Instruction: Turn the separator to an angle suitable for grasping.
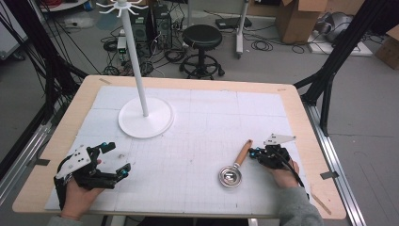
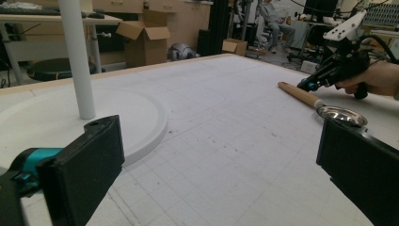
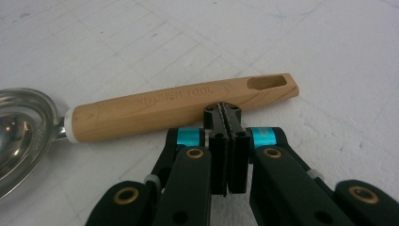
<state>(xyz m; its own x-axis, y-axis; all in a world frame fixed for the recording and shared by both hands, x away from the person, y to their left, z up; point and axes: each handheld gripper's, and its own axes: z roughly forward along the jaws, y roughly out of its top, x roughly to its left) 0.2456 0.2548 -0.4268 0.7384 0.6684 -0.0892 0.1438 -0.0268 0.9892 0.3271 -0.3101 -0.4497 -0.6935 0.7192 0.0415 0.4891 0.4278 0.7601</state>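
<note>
Hanger stand (image 1: 143, 113): on table (image 1: 197, 82), rear left. Scoop (image 1: 235, 167): front right of stand. Left gripper (image 1: 110, 162): front left of stand. Right gripper (image 1: 254, 153): beside scoop handle.

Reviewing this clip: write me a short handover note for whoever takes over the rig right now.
Left gripper: open, empty, resting at the table's near left, close to the white stand.
Right gripper: jaws shut on nothing, tips right at the wooden handle of the scoop; actual contact cannot be told.
Scoop: lies flat on the white mat, metal bowl toward the person, handle end with its hanging hole pointing away.
Done: nothing picked up yet.
Left: probably open the right jaws and grasp the handle.
</note>
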